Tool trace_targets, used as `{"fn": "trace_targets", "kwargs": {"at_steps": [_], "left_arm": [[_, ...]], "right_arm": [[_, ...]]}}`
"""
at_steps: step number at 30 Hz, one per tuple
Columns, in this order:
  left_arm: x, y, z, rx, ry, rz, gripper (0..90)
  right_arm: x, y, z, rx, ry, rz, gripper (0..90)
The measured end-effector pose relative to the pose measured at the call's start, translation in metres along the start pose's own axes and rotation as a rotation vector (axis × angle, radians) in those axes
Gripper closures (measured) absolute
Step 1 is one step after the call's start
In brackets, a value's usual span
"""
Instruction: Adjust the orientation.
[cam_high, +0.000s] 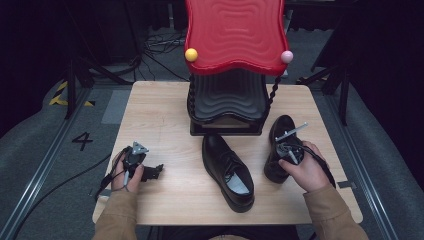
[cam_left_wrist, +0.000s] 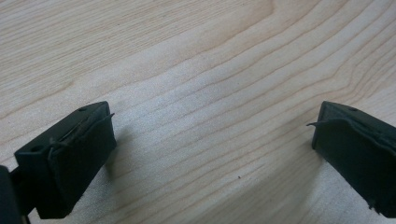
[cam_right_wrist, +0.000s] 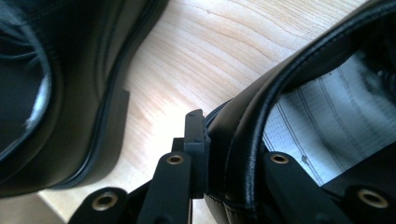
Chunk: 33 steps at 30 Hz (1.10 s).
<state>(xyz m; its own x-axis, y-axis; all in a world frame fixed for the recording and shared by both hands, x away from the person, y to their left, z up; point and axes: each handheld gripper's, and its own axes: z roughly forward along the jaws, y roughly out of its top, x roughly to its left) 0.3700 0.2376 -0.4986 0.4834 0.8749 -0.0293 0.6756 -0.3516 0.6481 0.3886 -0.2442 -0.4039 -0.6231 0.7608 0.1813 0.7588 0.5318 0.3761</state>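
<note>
Two black leather lace-up dress shoes lie on a pale wood-grain table (cam_high: 160, 120), in front of a red and black wavy-shelved plastic rack (cam_high: 232, 35) with a yellow ball (cam_high: 191, 54) and a pink ball (cam_high: 286, 56) at its front corners. The right gripper (cam_right_wrist: 224, 163) is narrowed onto the collar of the right-hand shoe (cam_high: 280, 140): in the right gripper view one jaw stands outside the leather wall and the other inside, over the pale printed insole (cam_right_wrist: 317, 126), so the rim is pinched between them. This shoe's long axis runs roughly away from the person, toe toward the rack, and the gripped shoe lies directly under the right hand (cam_high: 305, 170), which is by far the nearer. The other shoe (cam_high: 227, 170) rests at table centre, angled with its heel toward the person, near but apart from the held one. The left gripper (cam_left_wrist: 210, 154) rests by the table's left edge, jaws wide and nothing between them, well apart from both shoes. A painted "4" (cam_high: 82, 141) marks the floor on the left; the insole print is too small to read.
</note>
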Motion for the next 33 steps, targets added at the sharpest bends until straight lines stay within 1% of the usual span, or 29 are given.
{"fn": "trace_targets", "kwargs": {"at_steps": [1, 3, 6, 7, 10, 13, 14, 17, 25, 27, 31, 32, 33], "left_arm": [[0.0, 0.0, 0.0, 0.0, 0.002, 0.003, 0.0], [0.0, 0.0, 0.0, 0.0, 0.002, 0.004, 0.0], [0.0, 0.0, 0.0, 0.0, -0.002, 0.0, 0.0], [0.0, 0.0, 0.0, 0.0, -0.002, 0.0, 0.0], [0.0, 0.001, 0.001, -0.001, -0.003, -0.003, 0.0], [0.0, 0.001, 0.001, 0.0, -0.004, -0.004, 0.0], [0.0, 0.001, 0.001, -0.001, -0.002, -0.002, 0.0], [0.0, 0.001, 0.001, -0.001, -0.003, -0.002, 0.0], [0.0, 0.001, 0.001, -0.001, -0.004, -0.003, 0.0], [0.0, 0.001, 0.001, -0.001, -0.003, -0.002, 0.0], [0.0, 0.001, 0.001, 0.0, -0.002, 0.001, 0.0], [0.0, 0.001, 0.001, 0.0, -0.002, 0.001, 0.0], [0.0, 0.001, 0.001, 0.0, -0.002, 0.0, 0.0]], "right_arm": [[0.001, -0.002, -0.006, -0.004, 0.01, -0.008, 79.3], [0.002, -0.003, -0.008, -0.003, 0.012, -0.018, 79.2], [0.006, -0.008, -0.02, 0.004, 0.012, -0.062, 79.1], [0.006, -0.008, -0.02, 0.004, 0.012, -0.062, 79.1], [0.009, -0.011, -0.03, 0.004, 0.018, -0.098, 79.0], [0.012, -0.015, -0.041, 0.006, 0.038, -0.135, 79.0], [0.014, -0.016, -0.043, 0.006, 0.042, -0.139, 78.9], [0.019, -0.019, -0.05, 0.021, 0.051, -0.172, 78.8], [0.036, -0.025, -0.062, 0.054, 0.086, -0.269, 78.8], [0.039, -0.026, -0.063, 0.063, 0.096, -0.287, 78.8], [0.047, -0.027, -0.062, 0.09, 0.123, -0.339, 78.8], [0.047, -0.027, -0.062, 0.09, 0.123, -0.339, 78.8], [0.049, -0.027, -0.062, 0.096, 0.127, -0.35, 78.8]]}}
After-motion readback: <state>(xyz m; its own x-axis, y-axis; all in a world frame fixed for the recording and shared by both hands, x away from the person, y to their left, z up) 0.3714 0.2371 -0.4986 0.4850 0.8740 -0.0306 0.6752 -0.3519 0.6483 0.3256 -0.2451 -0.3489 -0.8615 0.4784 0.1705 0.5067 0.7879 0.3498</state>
